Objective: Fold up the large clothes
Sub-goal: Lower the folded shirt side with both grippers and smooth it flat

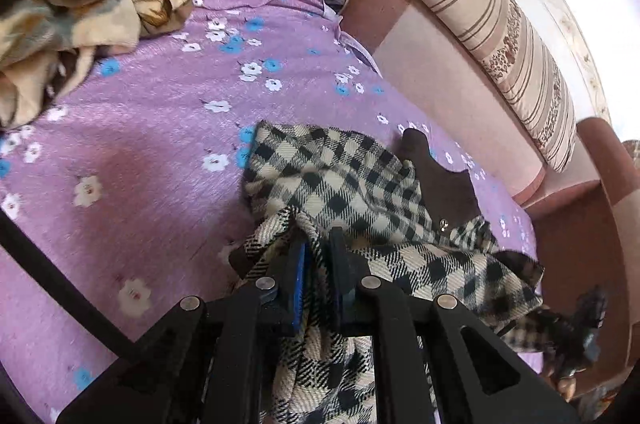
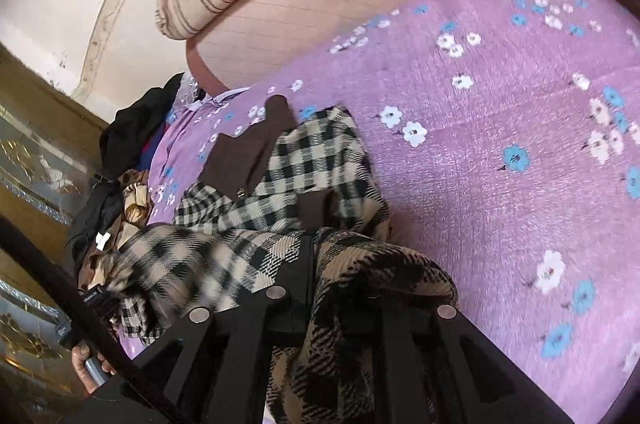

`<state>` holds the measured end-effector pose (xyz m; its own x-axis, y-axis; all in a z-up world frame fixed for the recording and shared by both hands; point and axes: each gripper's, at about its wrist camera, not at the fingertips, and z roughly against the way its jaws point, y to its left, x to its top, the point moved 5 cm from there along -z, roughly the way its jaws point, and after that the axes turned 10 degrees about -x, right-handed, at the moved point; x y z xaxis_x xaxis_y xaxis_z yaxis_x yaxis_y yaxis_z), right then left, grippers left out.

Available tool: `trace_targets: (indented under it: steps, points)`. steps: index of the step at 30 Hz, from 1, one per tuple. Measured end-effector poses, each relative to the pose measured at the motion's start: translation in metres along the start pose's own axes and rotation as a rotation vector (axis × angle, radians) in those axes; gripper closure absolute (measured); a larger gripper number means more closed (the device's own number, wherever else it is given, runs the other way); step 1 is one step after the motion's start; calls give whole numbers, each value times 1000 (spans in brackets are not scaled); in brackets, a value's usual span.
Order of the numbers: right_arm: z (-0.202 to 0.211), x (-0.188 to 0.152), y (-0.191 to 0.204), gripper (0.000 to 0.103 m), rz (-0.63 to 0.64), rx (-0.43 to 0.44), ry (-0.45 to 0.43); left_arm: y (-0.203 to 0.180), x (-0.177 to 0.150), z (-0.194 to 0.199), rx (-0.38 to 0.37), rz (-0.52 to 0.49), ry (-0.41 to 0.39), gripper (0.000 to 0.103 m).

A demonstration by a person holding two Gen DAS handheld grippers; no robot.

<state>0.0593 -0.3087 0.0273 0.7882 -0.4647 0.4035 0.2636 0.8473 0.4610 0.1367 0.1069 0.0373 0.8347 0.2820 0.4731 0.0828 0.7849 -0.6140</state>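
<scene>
A black-and-cream checked garment with a brown lining lies bunched on the purple flowered bed cover. My left gripper is shut on a fold of its edge, and the cloth runs back between the jaws. In the right wrist view the same garment stretches across the cover. My right gripper is shut on another part of the edge, and cloth drapes over its right finger and hides it. A hand holding the other gripper shows at the lower left.
A pile of tan, brown and dark clothes sits at the far end of the bed. A pink padded headboard with a striped bolster runs along one side. A gold-patterned cabinet stands beyond the bed.
</scene>
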Motion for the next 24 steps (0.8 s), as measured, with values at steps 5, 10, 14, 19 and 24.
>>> trace_targets:
  steps: [5,10,14,19,24]
  points:
    - [-19,17,-8,60,-65,76,27,-10,20,-8,-114,23,-48,91]
    - [-25,37,-12,33,-147,154,-8,2,42,7,-223,200,-229,37]
    - [-21,49,-17,23,-179,144,-73,29,51,13,-255,355,-282,36]
    - [-9,57,-20,22,-196,120,-131,31,51,16,-144,304,-250,36]
    - [15,46,18,22,-16,64,-168,10,40,32,23,94,-231,31]
